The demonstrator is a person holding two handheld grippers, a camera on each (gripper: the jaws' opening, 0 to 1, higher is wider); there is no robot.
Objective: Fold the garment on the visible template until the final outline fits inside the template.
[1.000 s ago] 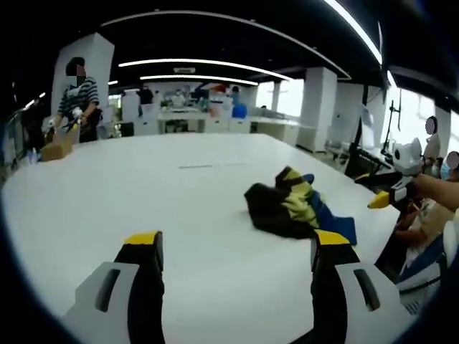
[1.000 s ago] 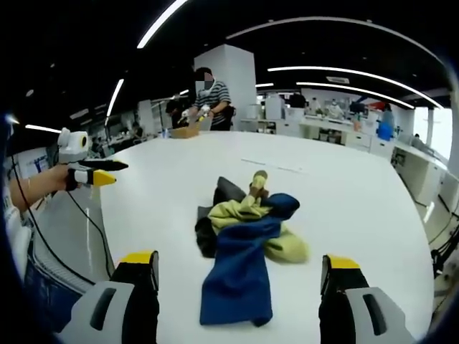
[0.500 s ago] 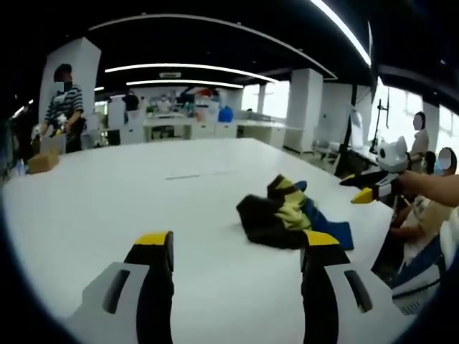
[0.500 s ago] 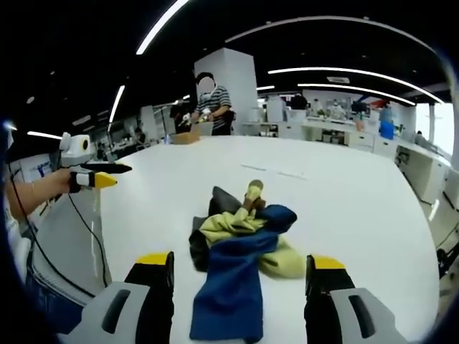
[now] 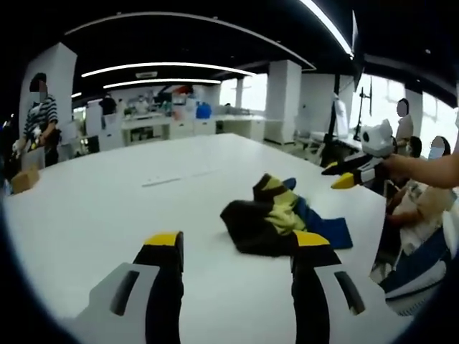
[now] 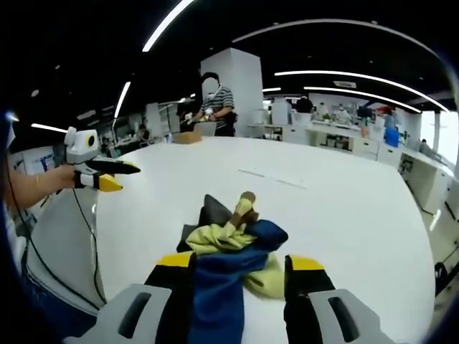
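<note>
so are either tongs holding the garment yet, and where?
Nothing held. Left tongs stand open short of the crumpled garment. Right tongs straddle its blue part, jaws still apart.

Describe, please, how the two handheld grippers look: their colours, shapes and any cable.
Each gripper has two black jaws with yellow tips, mounted on light grey bodies with dark slots; this holds for the left gripper and the right gripper. Seen from the side, the left gripper carries a white box on top, and a thin dark cable hangs down from it.
</note>
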